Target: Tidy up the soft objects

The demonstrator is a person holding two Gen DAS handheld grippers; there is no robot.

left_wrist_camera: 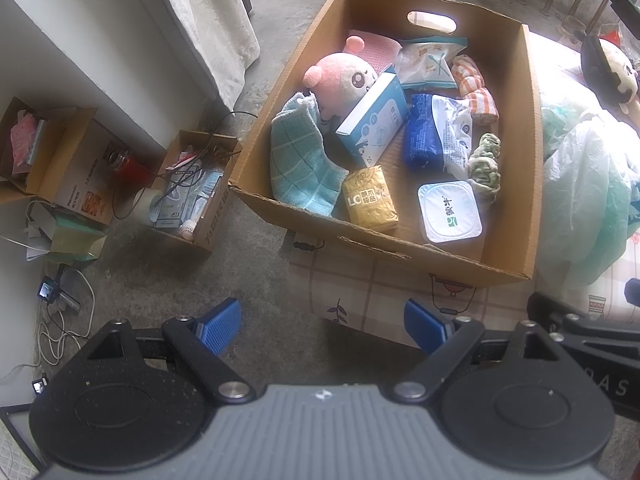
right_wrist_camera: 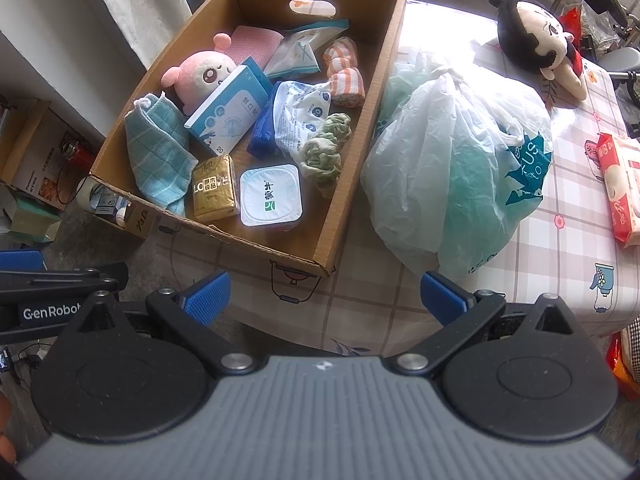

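Pink plush [left_wrist_camera: 344, 80] half-hidden behind carton [left_wrist_camera: 374, 118].

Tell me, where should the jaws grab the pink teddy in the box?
Probably by its round head, coming from above. The pink plush lies in the cardboard box with its head uncovered, while a blue-and-white carton leans over its lower part and a teal cloth crowds one side. The ear is a smaller spare hold. Both grippers are open and empty.
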